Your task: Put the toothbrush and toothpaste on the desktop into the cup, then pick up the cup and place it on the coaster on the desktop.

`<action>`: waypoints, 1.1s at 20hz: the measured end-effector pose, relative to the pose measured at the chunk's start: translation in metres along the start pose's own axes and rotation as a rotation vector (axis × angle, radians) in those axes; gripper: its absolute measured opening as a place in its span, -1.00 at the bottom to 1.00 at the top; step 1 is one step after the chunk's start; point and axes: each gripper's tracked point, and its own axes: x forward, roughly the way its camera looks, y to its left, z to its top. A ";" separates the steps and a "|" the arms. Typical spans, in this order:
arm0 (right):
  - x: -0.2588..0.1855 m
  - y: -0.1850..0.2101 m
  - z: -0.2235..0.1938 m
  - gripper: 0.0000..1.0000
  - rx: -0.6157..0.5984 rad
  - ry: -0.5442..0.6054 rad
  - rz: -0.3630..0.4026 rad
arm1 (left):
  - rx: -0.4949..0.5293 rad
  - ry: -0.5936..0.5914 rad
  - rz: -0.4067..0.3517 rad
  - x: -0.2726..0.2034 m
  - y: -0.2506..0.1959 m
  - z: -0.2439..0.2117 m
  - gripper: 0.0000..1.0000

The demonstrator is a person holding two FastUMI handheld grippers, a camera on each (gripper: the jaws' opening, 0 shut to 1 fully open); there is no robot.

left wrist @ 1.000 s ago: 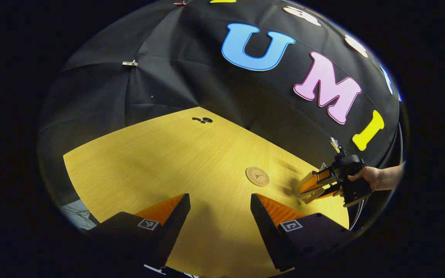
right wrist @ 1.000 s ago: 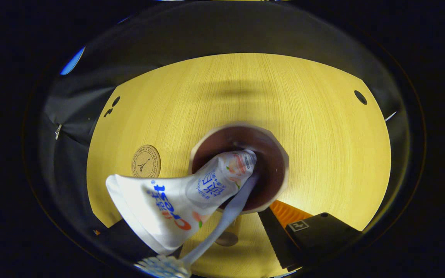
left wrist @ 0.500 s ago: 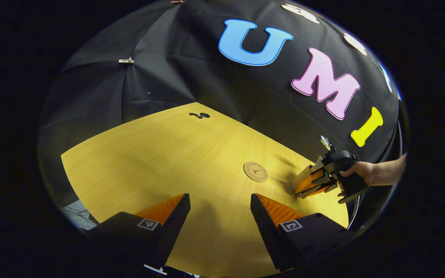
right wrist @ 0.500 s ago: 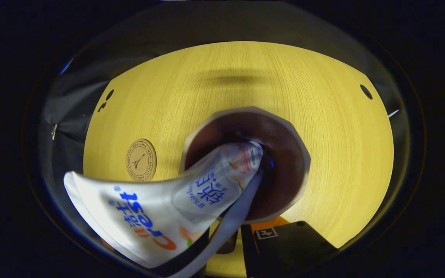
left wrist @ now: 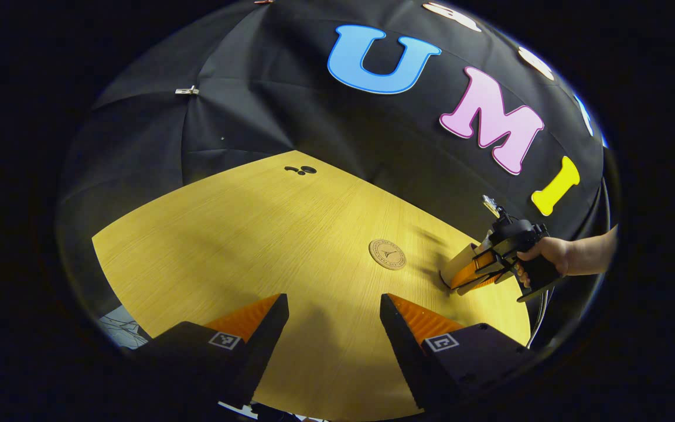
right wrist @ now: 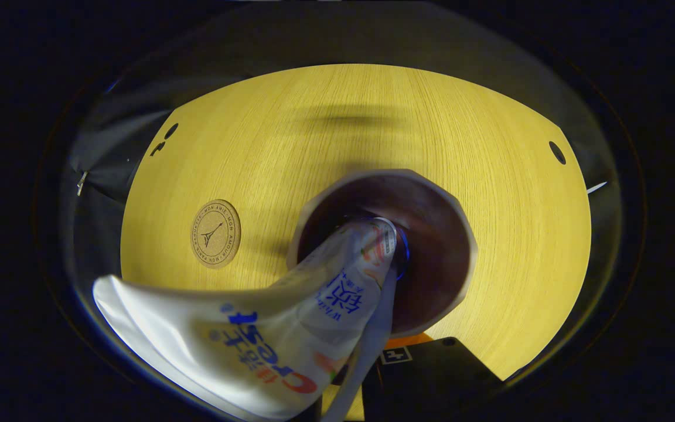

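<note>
Toothpaste lettered "Crest" leans from cup.

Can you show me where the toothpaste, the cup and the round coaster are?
toothpaste (right wrist: 267, 334): right gripper view, on the tube's wide flat end.
cup (right wrist: 437, 258): right gripper view, on its dark inside wall.
coaster (left wrist: 387, 254): left gripper view, on its middle.
</note>
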 end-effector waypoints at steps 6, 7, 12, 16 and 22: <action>-0.011 0.040 0.013 -0.27 -0.089 -0.043 0.030 | 0.020 0.008 -0.022 -0.003 -0.001 -0.006 0.96; -0.011 0.050 0.017 -0.27 -0.106 -0.051 0.035 | 0.025 0.009 -0.022 -0.002 -0.001 -0.006 0.96; -0.006 0.099 0.026 -0.27 -0.165 -0.054 0.064 | 0.024 0.013 -0.017 -0.005 0.006 -0.009 0.96; 0.007 0.125 0.019 -0.27 -0.214 -0.025 0.061 | 0.027 0.015 0.005 -0.009 0.019 -0.015 0.96; 0.017 0.156 0.015 -0.29 -0.281 -0.019 0.063 | -0.011 0.015 0.039 -0.019 0.040 -0.016 0.96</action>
